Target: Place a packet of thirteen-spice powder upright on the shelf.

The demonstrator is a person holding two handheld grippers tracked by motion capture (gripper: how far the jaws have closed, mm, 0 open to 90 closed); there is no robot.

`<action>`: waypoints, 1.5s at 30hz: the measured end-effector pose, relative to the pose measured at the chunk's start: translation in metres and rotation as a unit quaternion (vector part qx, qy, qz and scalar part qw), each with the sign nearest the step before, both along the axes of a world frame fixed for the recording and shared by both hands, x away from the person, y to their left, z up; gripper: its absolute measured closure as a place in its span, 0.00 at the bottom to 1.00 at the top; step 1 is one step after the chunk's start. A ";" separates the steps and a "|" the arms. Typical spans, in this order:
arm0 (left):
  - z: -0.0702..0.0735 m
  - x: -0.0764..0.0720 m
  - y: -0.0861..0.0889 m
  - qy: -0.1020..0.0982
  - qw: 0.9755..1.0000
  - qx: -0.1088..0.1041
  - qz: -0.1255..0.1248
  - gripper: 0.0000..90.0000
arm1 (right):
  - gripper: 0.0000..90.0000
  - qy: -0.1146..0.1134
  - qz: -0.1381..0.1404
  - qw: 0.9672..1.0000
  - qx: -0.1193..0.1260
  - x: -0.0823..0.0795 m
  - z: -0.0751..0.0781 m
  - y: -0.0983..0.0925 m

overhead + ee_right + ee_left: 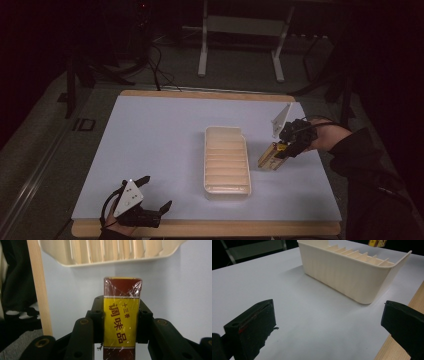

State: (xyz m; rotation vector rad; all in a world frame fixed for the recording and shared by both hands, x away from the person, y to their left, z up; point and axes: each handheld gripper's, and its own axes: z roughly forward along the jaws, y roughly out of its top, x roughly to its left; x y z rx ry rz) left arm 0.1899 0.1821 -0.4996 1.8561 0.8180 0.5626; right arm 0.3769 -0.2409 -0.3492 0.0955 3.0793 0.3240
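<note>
Right gripper (280, 152): held above the right side of the table (150, 130), its fingers (97, 322) pinching a yellow-and-maroon packet (121, 320) by its two long sides.
Packet: wrapped in clear film and printed with dark red characters, it is clear of the table, just beside the right wall of the cream tray (226, 160), its free end pointing toward that tray in the right gripper view.
Tray: long, ribbed inside with a row of narrow slots, standing near the middle of the white table.
Left gripper (155, 192): resting at the near left edge of the table, well apart from the tray, fingers (254, 325) spread wide with nothing but bare tabletop between them.
Person: a dark sleeve (365, 165) reaches in from the right.
</note>
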 end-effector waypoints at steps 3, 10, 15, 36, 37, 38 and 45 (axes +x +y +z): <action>0.000 0.000 0.000 0.000 1.000 0.000 -0.001 0.00 | 0.75 -0.003 0.005 1.000 0.007 -0.001 0.003 0.004; 0.000 0.000 0.000 0.000 1.000 -0.001 0.000 0.00 | 0.75 -0.005 0.006 1.000 0.024 -0.001 0.009 0.016; 0.000 0.000 0.000 0.000 1.000 -0.001 -0.001 0.00 | 0.75 -0.008 0.016 0.999 0.033 -0.002 0.010 0.024; 0.000 0.000 0.000 -0.001 1.000 0.003 -0.004 0.00 | 0.75 -0.031 0.029 0.993 0.111 0.003 0.009 0.052; 0.000 0.000 0.000 -0.001 1.000 0.004 -0.004 0.00 | 0.75 -0.030 0.029 0.992 0.115 0.003 0.008 0.053; 0.000 0.000 0.000 -0.001 1.000 0.003 -0.004 0.00 | 0.75 -0.029 0.029 0.992 0.121 0.004 0.008 0.053; 0.000 0.000 0.000 -0.001 1.000 0.004 -0.005 0.00 | 0.75 -0.025 0.032 0.986 0.163 0.004 0.001 0.058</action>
